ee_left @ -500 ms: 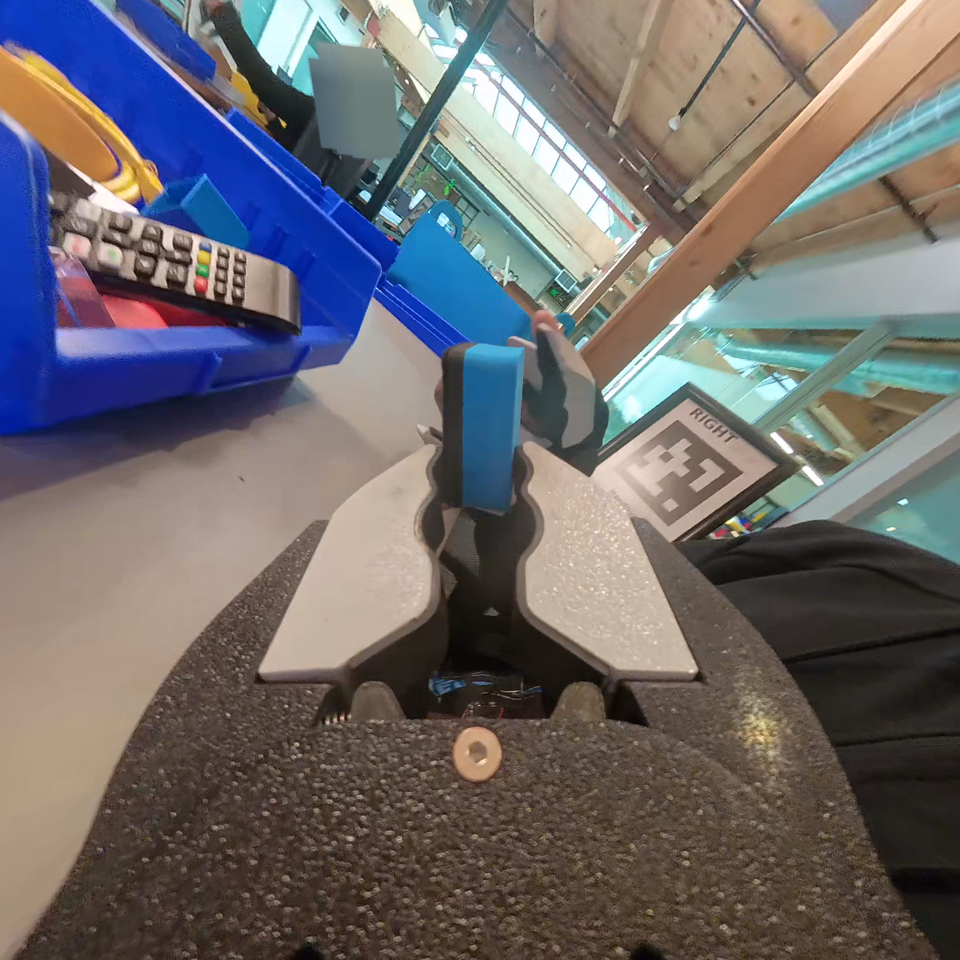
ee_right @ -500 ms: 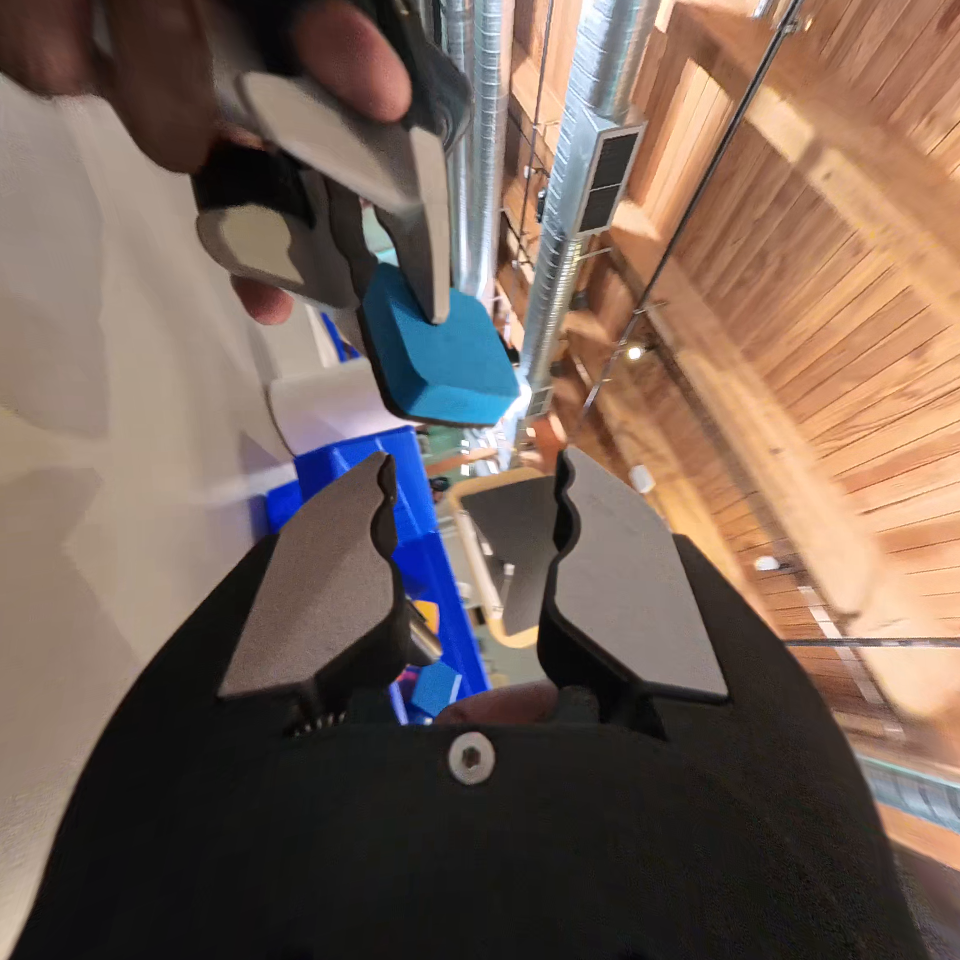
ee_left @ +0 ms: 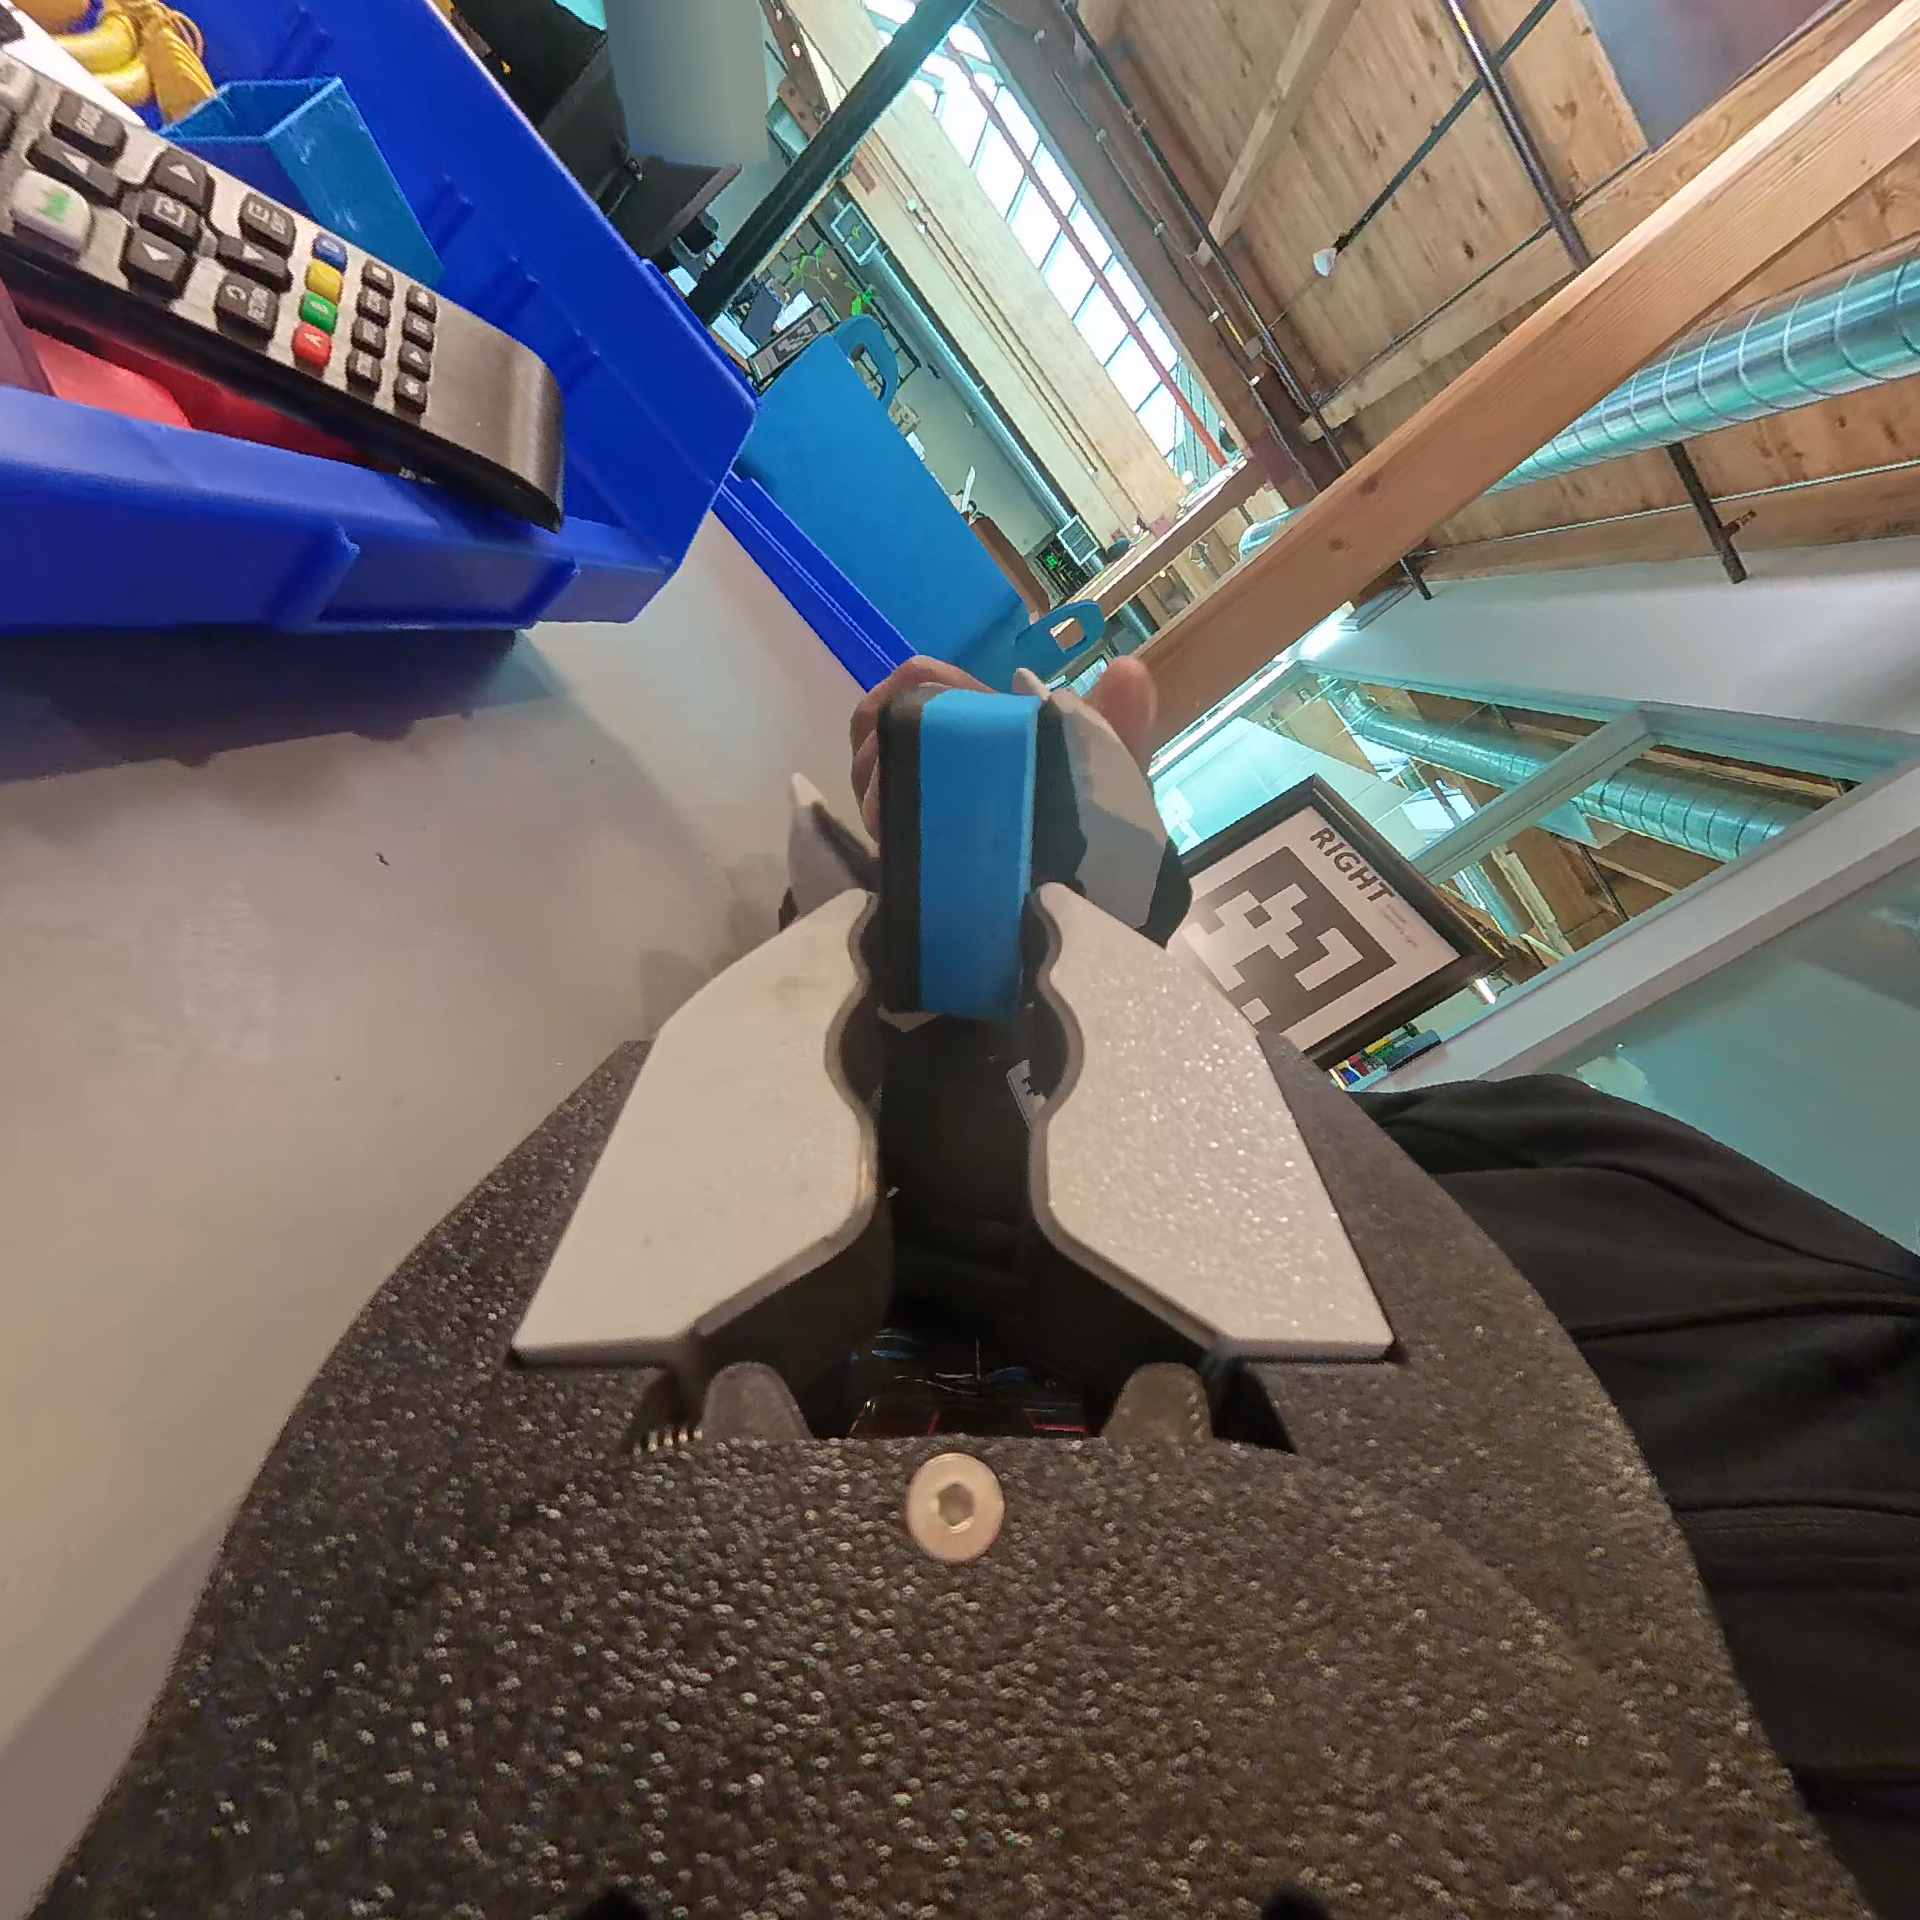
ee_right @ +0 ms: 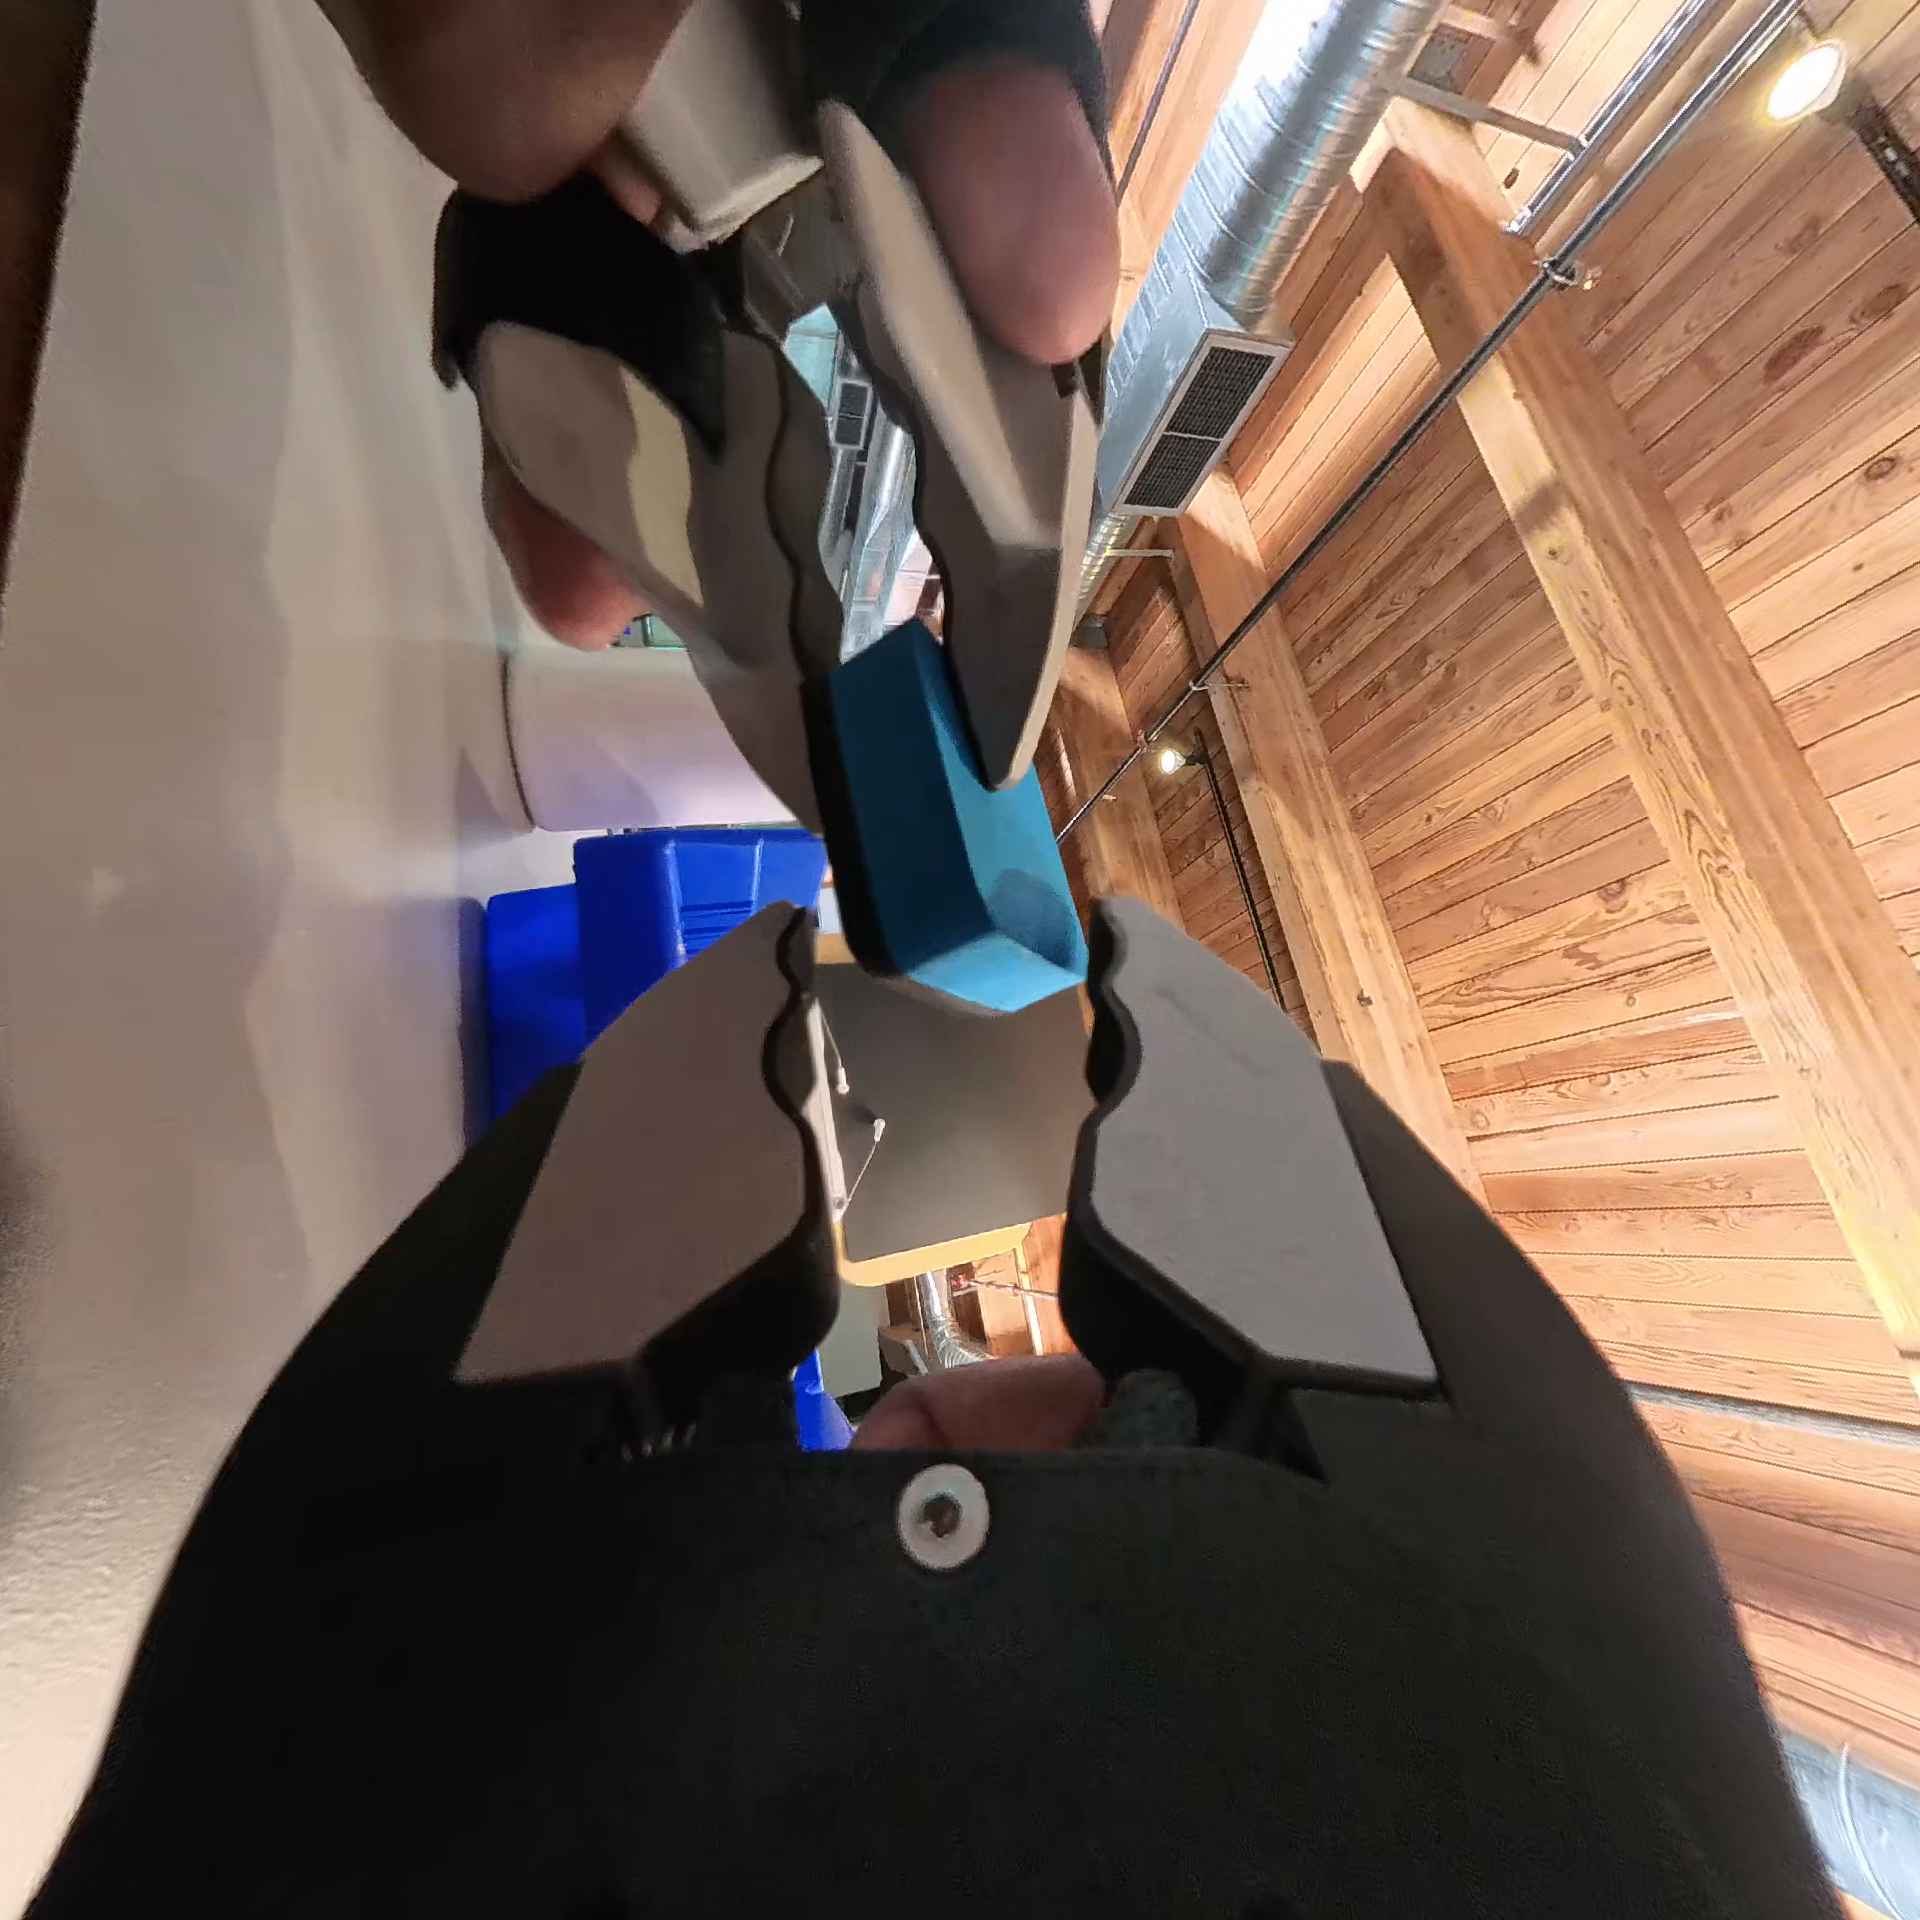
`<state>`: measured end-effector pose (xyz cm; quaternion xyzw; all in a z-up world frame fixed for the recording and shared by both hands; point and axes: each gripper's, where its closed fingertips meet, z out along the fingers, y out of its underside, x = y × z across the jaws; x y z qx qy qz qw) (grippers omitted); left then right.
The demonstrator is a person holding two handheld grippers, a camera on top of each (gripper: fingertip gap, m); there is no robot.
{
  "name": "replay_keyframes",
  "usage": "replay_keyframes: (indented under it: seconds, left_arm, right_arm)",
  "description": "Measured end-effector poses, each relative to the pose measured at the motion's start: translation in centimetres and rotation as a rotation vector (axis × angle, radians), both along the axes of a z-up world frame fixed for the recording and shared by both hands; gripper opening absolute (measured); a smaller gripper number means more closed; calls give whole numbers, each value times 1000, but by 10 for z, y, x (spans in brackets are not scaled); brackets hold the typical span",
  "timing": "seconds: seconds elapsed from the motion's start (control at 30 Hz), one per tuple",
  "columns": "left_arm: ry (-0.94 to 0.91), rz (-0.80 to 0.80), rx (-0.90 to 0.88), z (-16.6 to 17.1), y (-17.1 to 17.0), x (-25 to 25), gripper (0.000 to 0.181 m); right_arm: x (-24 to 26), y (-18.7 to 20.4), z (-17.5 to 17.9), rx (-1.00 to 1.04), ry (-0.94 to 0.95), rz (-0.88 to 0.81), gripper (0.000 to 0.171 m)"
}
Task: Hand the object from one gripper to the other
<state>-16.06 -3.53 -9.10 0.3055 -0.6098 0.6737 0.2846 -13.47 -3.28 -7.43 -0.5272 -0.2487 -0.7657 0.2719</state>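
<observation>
Left gripper (ee_left: pixel 951 935) clamps the blue eraser block (ee_left: pixel 966 852), right gripper (ee_right: pixel 940 935) gapes wide around its tip, transfer yet to close.

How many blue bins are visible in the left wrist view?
2. One blue bin at upper left holds the remote control; another sits behind it, farther along the table. More may be hidden.

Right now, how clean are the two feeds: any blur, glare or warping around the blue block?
Left wrist view: blue block sharp between the left gripper fingers, wide-angle bending at the edges. Right wrist view: block sharp, hand smeared by motion blur, ceiling lamp flaring, right gripper in shadow.
</observation>
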Motion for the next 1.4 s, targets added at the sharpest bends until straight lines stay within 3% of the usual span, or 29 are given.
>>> replay_keyframes:
  seconds: [0.1, 0.17, 0.33, 0.4, 0.5, 0.6, 0.73, 0.83, 0.9, 1.0, 1.23, 1.4]
  left_arm:
    - [-33, 8, -27, 5, -1, 2, 29]
    - [-119, 29, -53, 16, 3, 4, 53]
    - [-688, 270, 83, 33, 28, 17, 72]
    - [-784, 274, 209, 23, 29, 19, 72]
    - [-623, 121, 203, 11, 18, 4, 78]
    - [-447, 36, 121, 9, 10, -2, 77]
    - [-455, 22, 227, -10, 3, -2, 76]
    - [-520, 28, 323, -22, -1, -3, 59]
    - [-528, 50, 306, -17, -2, -2, 58]
    - [-456, 107, 187, 0, -1, 2, 58]
    - [-102, 255, -302, 45, 20, 24, 58]
    - [-11, 271, -308, 30, 9, 27, 58]
  right_arm:
    - [4, -4, 2, 35, 54, -2, 32]
    - [9, -8, 0, 78, 166, 20, 29]
    - [9, -9, -9, 233, 634, 188, 27]
    - [3, -6, -12, 274, 806, 275, 27]
    - [-7, -1, -15, 268, 896, 355, 27]
    - [-4, 2, -26, 202, 857, 297, 27]
    - [-4, 8, -36, 133, 823, 255, 27]
    - [-6, 8, -34, 140, 822, 270, 27]
    - [-7, 8, -31, 160, 821, 287, 27]
    - [-4, 4, -13, 266, 787, 299, 28]
    - [-4, 2, 16, 488, 823, 367, 38]
    - [-7, 13, 17, 537, 821, 376, 48]
